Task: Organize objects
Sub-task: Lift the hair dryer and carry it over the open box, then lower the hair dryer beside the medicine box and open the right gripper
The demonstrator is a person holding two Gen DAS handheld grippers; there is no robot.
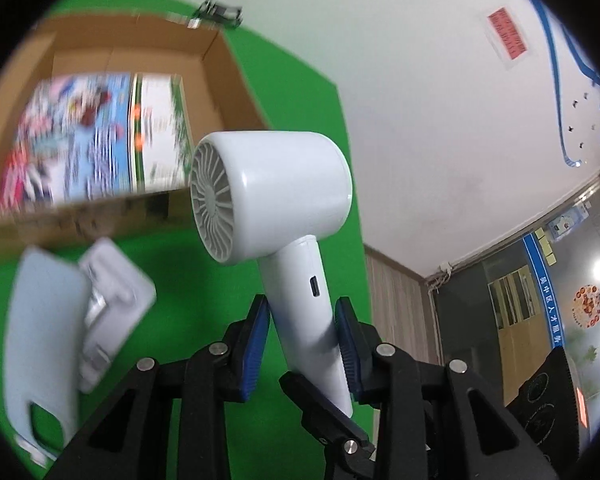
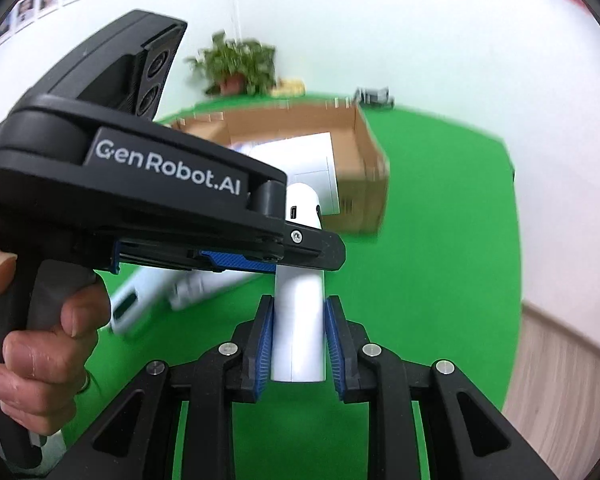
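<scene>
The white hair dryer [image 1: 272, 196] sits mid-frame, above the green table [image 1: 300, 120]. Both the left gripper [image 1: 302, 344] and right gripper [image 2: 298, 340] pinch its handle. It looks hard, smooth and slippery, probably light. The box [image 1: 220, 64] waits upper left.

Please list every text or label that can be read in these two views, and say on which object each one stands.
"GenRobot.AI": white lettering on the black body of the left gripper, in the right wrist view.
Red wall notice: blurred, unreadable.
Printed boxes in the cardboard box: blurred.
Blue door strip: Chinese characters, too small.
</scene>
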